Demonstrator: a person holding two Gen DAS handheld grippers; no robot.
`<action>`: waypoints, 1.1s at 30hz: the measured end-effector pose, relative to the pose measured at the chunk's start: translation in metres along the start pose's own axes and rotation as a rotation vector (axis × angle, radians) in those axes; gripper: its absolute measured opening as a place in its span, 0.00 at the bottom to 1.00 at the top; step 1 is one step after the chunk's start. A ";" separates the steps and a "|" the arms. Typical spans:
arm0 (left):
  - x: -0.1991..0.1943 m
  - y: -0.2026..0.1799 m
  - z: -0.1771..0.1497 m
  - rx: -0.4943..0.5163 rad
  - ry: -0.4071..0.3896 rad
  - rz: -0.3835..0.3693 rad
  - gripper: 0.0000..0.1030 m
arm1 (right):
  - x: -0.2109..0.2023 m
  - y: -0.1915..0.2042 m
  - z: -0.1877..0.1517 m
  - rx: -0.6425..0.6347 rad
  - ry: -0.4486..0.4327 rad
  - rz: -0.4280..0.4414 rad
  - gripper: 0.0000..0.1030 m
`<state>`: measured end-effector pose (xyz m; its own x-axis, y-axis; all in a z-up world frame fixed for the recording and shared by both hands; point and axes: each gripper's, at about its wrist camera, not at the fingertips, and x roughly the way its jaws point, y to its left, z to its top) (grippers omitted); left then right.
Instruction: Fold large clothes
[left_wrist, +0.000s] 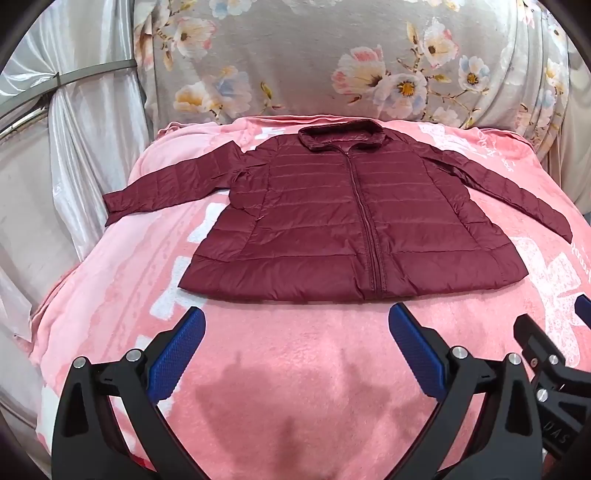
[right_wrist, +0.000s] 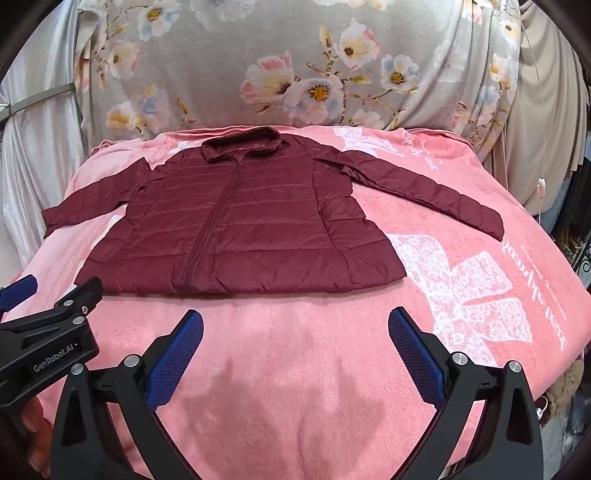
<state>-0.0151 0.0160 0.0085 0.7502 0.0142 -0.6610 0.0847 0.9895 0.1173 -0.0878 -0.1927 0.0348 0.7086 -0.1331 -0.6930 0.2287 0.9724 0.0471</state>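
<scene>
Your left gripper (left_wrist: 297, 326) and right gripper (right_wrist: 295, 326) hang with jaws wide apart, empty, over the pink blanket (right_wrist: 369, 332). The maroon jacket (left_wrist: 354, 229) lies flat beyond them, sleeves spread, floral fabric (left_wrist: 295, 55) behind.

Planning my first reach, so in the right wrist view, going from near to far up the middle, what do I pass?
Right gripper, open → bare pink blanket → jacket hem → jacket collar → floral cloth behind.
</scene>
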 end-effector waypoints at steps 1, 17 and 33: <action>-0.001 0.002 0.000 -0.001 -0.001 0.001 0.94 | -0.001 0.000 0.000 0.000 -0.002 0.000 0.95; -0.024 0.026 -0.004 -0.032 -0.031 0.047 0.94 | -0.020 0.013 0.003 -0.025 -0.039 0.042 0.95; -0.029 0.027 -0.007 -0.031 -0.036 0.057 0.94 | -0.023 0.016 0.003 -0.025 -0.048 0.048 0.95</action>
<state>-0.0390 0.0435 0.0259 0.7766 0.0660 -0.6265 0.0211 0.9912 0.1306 -0.0987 -0.1742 0.0539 0.7493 -0.0950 -0.6554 0.1776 0.9822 0.0606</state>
